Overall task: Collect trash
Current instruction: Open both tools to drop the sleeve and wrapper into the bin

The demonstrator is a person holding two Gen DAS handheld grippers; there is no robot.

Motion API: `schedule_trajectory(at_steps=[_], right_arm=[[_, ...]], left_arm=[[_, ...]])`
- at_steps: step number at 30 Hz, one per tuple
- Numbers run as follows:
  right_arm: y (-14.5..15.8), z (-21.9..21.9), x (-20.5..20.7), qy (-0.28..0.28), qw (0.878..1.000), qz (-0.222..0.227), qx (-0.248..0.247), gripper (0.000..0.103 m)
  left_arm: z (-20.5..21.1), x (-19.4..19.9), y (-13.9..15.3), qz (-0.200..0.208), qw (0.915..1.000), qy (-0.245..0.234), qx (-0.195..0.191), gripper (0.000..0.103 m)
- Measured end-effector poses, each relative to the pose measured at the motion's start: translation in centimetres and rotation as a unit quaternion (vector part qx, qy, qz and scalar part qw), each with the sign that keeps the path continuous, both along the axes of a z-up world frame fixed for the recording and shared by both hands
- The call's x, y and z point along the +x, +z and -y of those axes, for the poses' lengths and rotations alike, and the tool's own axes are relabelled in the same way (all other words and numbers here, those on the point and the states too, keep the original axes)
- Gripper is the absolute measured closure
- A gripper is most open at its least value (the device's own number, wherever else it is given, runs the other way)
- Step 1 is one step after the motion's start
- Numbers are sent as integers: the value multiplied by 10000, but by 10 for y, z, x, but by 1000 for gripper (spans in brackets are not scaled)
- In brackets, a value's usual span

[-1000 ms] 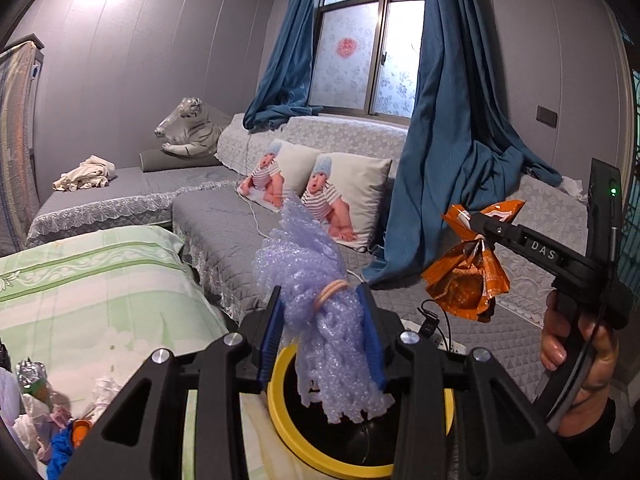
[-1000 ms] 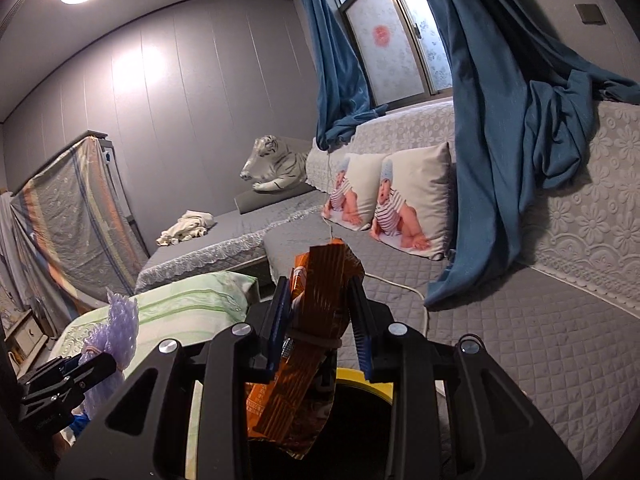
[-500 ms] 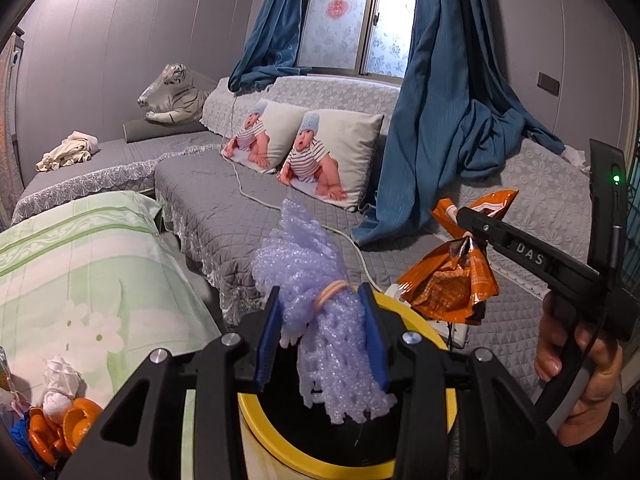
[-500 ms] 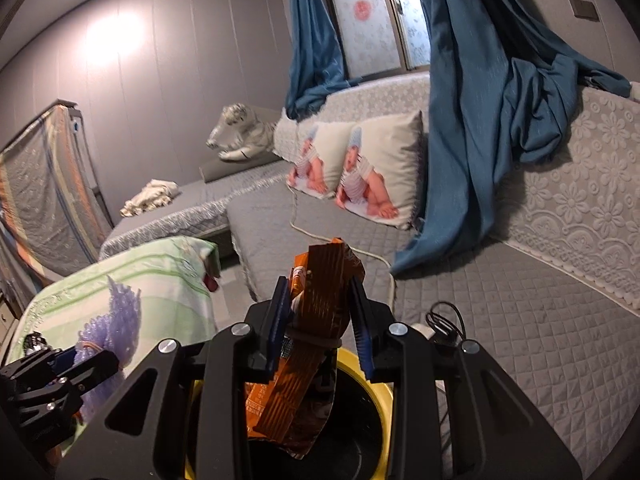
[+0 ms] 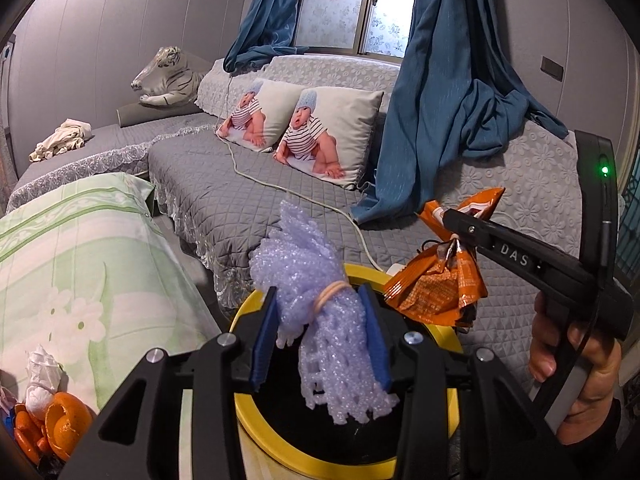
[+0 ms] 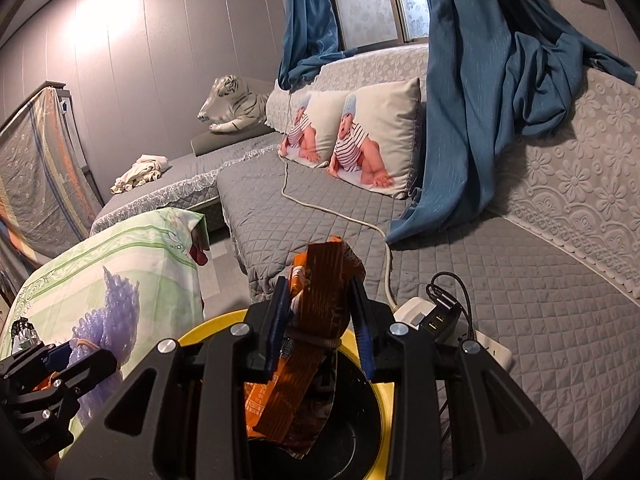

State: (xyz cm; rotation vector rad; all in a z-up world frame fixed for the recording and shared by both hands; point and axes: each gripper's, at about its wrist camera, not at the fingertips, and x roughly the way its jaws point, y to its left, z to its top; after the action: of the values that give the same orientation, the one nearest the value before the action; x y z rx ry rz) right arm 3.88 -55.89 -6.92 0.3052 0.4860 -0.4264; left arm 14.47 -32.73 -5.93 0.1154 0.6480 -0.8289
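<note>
Bin [image 5: 448, 332] bottom hidden (dark inside), prob. rim cut off.

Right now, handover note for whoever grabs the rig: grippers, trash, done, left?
Left gripper: jaws have just been opening, purple foam net still between them, above the yellow-rimmed bin.
Right gripper: shut on orange snack wrapper, also over the bin.
Done: both pieces carried to the bin.
Left: let both drop in, then fetch the orange peels and crumpled tissue on the green-covered surface.
</note>
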Motion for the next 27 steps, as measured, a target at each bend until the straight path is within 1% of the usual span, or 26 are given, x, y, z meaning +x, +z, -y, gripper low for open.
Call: schedule_trajectory(at_steps=[2,3,4,8,10,12,14,16,20,22,23,25,26,27], right_arm=[[-1,0,0,-12,10000,-17,11,73],[-1,0,0,-20,10000,-34,24,72],[-2,2,0,-19,10000,-38,44,72],[-2,5,0,-50,10000,-39,73,69],[-2,7,-1,-87,9999,-16,107,63],[-1,9,-3,-125,9999,-6,114,62],[0,12,-5,-184,9997,23,125,61],[1,14,-8,-237,9996,71,157,59],[6,17,-17,-316,9991,221,165,55],[11,14,-21,-270,9989,352,152,48],[13,14,-23,-229,9988,412,142,47],[20,8,-28,-131,9980,604,118,38],[23,5,-30,-73,9974,706,100,36],[27,2,-31,-7,9967,811,74,30]], left_arm=[[0,1,-1,-31,10000,40,-17,63],[-1,2,-1,-55,10000,47,-34,60],[-1,2,-1,-76,9999,60,-47,54],[-4,1,-1,-72,9999,122,-93,44],[-6,1,0,-52,9998,157,-114,36],[-8,1,2,-44,9997,198,-161,31],[-12,1,5,-28,9995,205,-220,28],[-15,1,9,34,9993,261,-272,18],[-25,2,18,198,9981,445,-370,13],[-32,5,24,259,9971,579,-418,9],[-36,6,27,280,9965,641,-454,9],[-49,10,33,328,9950,787,-529,8],[-55,11,37,356,9943,845,-551,8],[-63,13,40,411,9934,915,-564,8]])
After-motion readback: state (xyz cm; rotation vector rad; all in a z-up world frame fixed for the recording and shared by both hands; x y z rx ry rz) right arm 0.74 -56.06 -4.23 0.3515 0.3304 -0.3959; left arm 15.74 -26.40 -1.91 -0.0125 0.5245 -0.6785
